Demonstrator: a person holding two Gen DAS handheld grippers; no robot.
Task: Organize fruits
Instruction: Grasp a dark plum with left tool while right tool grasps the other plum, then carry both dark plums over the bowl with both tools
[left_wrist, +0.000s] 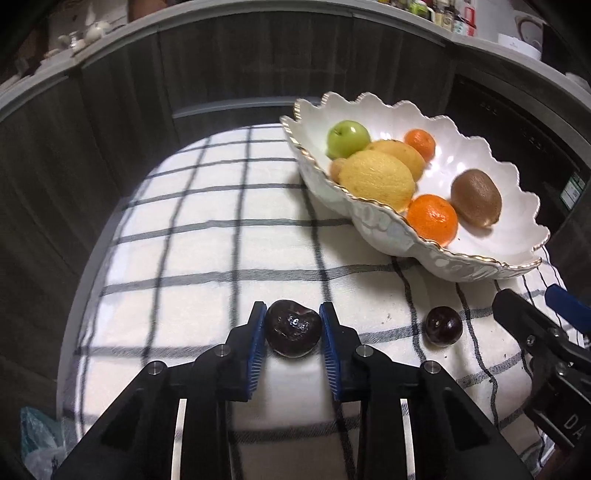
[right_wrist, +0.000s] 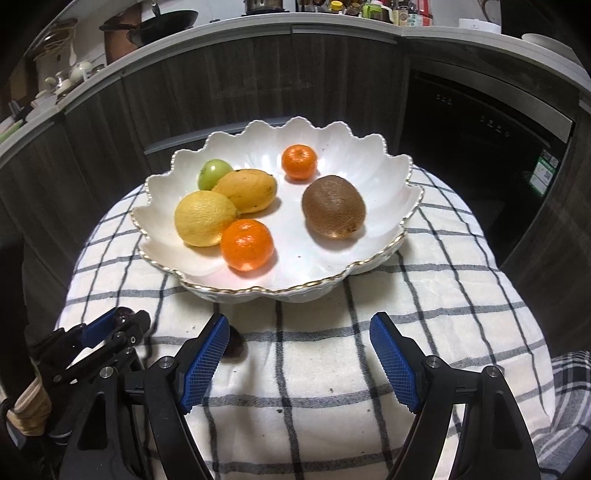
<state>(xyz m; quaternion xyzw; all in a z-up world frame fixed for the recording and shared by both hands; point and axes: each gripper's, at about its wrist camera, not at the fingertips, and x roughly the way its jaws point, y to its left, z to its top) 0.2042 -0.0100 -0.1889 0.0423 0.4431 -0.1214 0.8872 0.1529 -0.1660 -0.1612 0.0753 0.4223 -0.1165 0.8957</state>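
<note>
On the checked cloth (left_wrist: 221, 240), left gripper (left_wrist: 293, 328) jaws clench a dark plum (left_wrist: 293, 333); right gripper (right_wrist: 299, 354) released.

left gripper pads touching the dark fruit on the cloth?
Touching. The left wrist view shows both blue pads of the left gripper pressed against the dark fruit, no gap.

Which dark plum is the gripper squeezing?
The bigger plum, pinched between the left gripper pads. The smaller plum sits alone on the cloth.

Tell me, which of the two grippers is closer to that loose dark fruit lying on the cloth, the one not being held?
Right. The right gripper hangs open, its near finger almost over the loose dark fruit. The left gripper sits further off, shut on the other dark fruit.
</note>
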